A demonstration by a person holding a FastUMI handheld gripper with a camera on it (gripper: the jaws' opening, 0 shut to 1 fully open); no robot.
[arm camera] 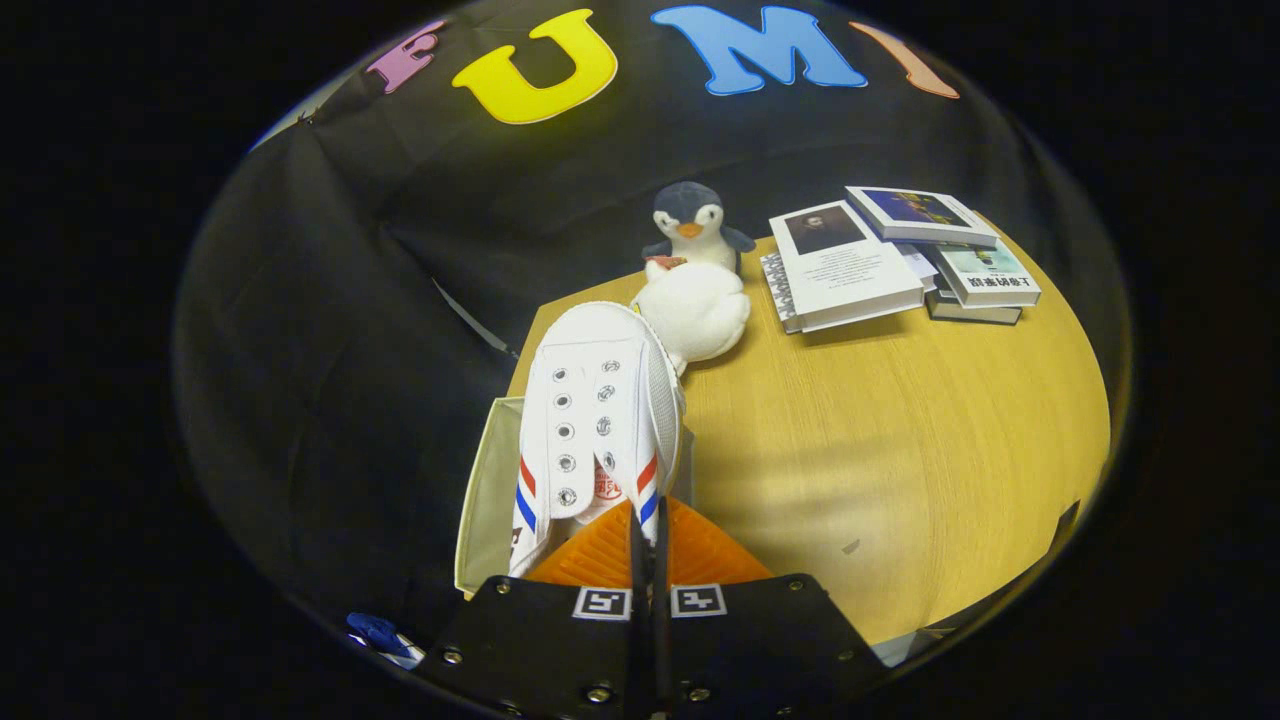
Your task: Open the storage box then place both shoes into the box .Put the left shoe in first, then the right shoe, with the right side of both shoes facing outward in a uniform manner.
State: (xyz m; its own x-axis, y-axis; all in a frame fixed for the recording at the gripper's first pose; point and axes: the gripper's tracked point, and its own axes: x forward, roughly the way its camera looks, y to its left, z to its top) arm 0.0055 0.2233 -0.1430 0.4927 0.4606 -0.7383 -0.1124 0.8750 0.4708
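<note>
I hold the white canvas lace-up shoe with red and blue stripes (598, 420) by its heel edge, my claw (648, 545) pinched nearly closed on it, toe pointing away, poised over the cream fabric storage box (487, 500) (open already) at the wooden table's (900, 450) corner. Its tongue label is unreadable.

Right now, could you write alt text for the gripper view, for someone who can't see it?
The gripper is shut on a white shoe, holding it above an open cream storage box at the edge of a wooden table. Beyond the shoe sit a plush penguin and a pile of books.
</note>
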